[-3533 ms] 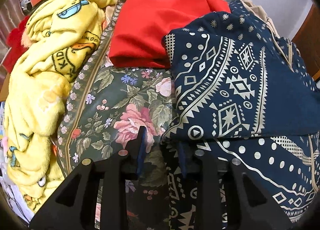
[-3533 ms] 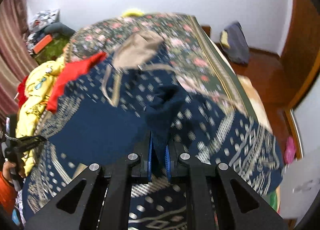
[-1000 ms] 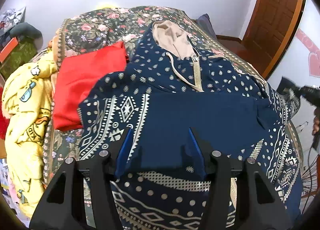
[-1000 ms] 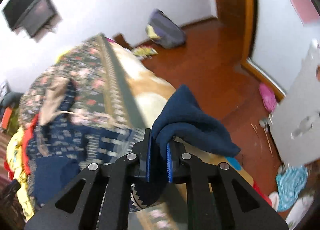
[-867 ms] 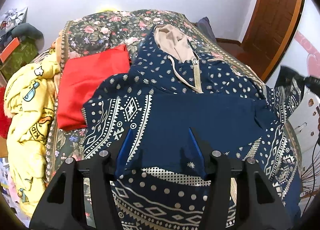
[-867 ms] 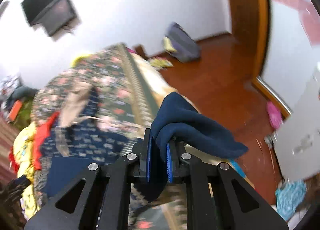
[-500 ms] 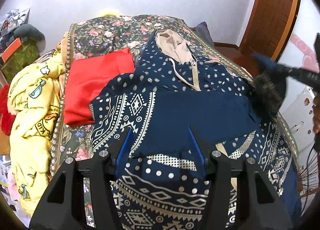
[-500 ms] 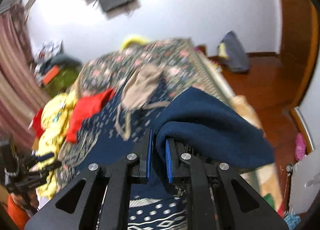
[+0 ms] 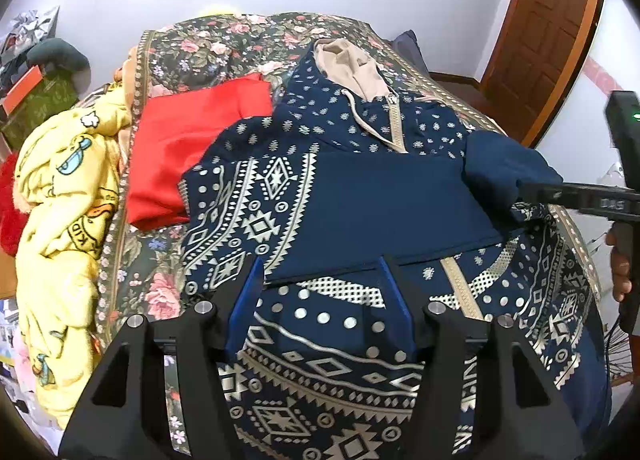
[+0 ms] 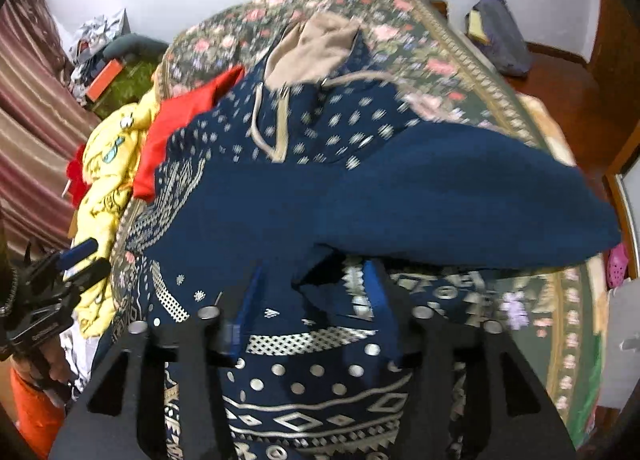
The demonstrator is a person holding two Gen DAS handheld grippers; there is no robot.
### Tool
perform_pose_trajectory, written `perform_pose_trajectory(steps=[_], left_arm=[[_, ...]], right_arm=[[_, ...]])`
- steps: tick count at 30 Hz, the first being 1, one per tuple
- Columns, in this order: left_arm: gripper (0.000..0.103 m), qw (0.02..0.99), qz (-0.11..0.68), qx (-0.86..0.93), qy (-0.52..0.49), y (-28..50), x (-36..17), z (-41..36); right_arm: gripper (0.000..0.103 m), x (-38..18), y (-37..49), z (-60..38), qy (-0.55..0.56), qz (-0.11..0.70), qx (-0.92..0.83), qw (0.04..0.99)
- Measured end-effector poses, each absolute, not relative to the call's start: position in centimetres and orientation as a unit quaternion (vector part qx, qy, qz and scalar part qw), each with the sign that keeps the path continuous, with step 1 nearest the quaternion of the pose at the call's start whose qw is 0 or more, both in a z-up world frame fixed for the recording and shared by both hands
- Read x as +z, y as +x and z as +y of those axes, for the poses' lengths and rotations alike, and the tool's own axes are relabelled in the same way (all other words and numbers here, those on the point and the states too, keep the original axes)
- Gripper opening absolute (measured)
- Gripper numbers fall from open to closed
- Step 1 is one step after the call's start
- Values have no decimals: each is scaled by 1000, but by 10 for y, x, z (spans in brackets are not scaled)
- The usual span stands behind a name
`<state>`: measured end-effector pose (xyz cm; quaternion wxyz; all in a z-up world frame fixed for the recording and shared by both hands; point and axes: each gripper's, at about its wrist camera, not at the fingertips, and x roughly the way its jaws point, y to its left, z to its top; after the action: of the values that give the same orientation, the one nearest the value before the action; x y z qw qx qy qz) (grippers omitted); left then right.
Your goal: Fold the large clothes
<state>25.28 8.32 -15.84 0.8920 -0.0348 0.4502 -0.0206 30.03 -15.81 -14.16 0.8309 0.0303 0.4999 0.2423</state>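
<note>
Floral bedding covered the bed where a navy patterned hoodie lay zip-up, hood toward the wall, beside a red garment and a yellow blanket. Moments earlier the right gripper had been clamped on the hoodie's right sleeve; its jaws had just been opening, the sleeve draped loose between them across the chest. The left gripper hovered apart and empty over the hem. Both sleeves folded in, a crosswise fold looked next.

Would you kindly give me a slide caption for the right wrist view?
Right gripper, jaws just opened, releases the navy sleeve over the patterned hoodie on the floral bedspread.
</note>
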Motion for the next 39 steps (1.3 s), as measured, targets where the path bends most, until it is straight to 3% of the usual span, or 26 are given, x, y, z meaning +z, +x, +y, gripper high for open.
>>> perform_pose_trajectory(steps=[4, 15, 23, 29, 30, 33, 35, 39], left_arm=[[58, 893, 449, -39, -16, 268, -151, 63], [58, 885, 423, -173, 84, 324, -114, -81], [58, 836, 456, -253, 172, 366, -156, -207], [57, 808, 489, -260, 202, 394, -198, -257], [54, 804, 494, -258, 205, 398, -206, -262], [31, 803, 499, -252, 207, 408, -216, -267], [7, 809, 495, -252, 192, 412, -212, -265], [3, 830, 479, -249, 142, 415, -184, -244]], right_arm=[[64, -126, 296, -195, 56, 472, 208, 855], [65, -130, 290, -301, 99, 453, 80, 882], [65, -151, 287, -344, 133, 467, 47, 873], [66, -162, 285, -353, 141, 475, 44, 867], [66, -164, 285, -354, 142, 476, 44, 867], [66, -168, 286, -356, 143, 479, 47, 865], [66, -169, 287, -357, 145, 480, 49, 864], [66, -169, 290, -350, 140, 481, 62, 863]])
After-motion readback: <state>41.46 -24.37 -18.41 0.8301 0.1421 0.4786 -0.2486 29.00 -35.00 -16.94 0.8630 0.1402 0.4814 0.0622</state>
